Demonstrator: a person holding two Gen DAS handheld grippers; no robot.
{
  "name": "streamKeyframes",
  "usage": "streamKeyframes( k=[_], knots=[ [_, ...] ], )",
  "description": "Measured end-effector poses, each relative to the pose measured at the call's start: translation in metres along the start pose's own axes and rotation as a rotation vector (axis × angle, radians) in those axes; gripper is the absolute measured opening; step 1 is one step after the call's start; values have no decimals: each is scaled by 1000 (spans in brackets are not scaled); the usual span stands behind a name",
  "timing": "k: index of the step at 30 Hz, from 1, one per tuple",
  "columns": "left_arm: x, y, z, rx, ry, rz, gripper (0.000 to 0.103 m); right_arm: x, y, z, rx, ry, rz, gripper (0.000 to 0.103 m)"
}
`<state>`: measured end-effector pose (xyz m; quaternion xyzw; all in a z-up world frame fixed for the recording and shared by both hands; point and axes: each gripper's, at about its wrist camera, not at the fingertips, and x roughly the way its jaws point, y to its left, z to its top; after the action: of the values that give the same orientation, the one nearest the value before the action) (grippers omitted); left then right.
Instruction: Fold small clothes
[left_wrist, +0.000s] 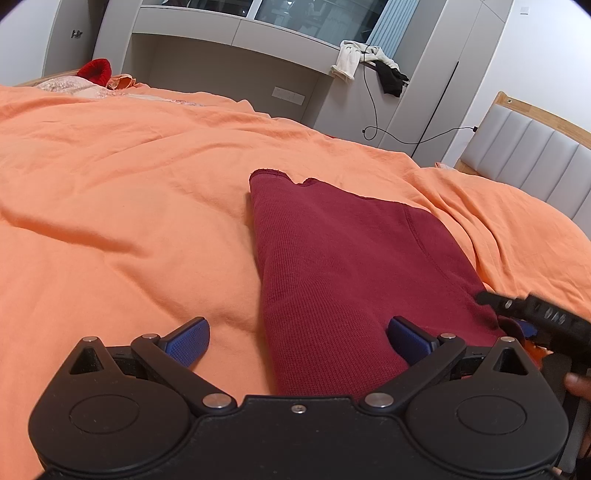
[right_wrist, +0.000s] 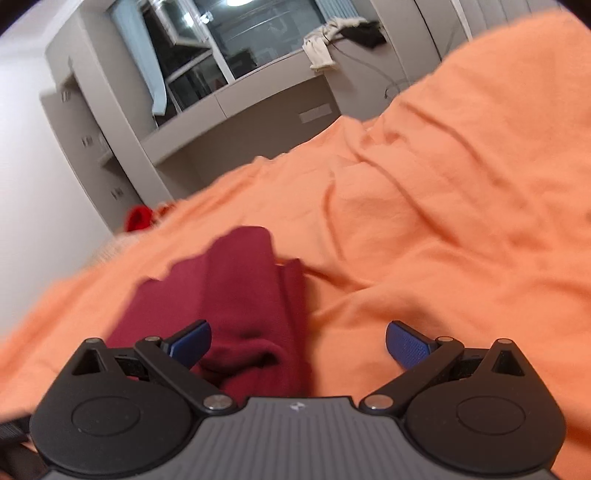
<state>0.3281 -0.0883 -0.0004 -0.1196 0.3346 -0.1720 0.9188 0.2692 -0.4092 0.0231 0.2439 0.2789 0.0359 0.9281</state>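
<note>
Maroon garment (left_wrist: 343, 266) on orange bedspread (left_wrist: 110, 184), between wide-open, empty left gripper (left_wrist: 297, 341) and right gripper (right_wrist: 297, 345).

Both grippers, the left gripper (left_wrist: 298, 339) and the right gripper (right_wrist: 298, 341), have black bodies, silver screws and textured blue finger pads (left_wrist: 188, 341); the right's centre plate is ribbed grey.

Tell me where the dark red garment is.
The dark red garment lies on the orange bedspread, right of centre in the left wrist view, between both open grippers.
</note>
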Motion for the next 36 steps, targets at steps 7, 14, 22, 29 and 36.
streamKeyframes(
  k=[7,14,22,29,36],
  knots=[
    [0,0,0,1,0,0,103,22,-3,-3,106,65,37,103],
    [0,0,0,2,-2,0,103,26,-16,-7,189,68,80,103],
    [-1,0,-1,3,-6,1,103,28,-6,-11,149,61,35,98],
    [-2,-2,-2,4,-7,2,103,26,0,-13,109,57,39,82],
    [-2,-1,-2,4,-7,2,103,26,5,-14,79,65,76,62]
  ],
)
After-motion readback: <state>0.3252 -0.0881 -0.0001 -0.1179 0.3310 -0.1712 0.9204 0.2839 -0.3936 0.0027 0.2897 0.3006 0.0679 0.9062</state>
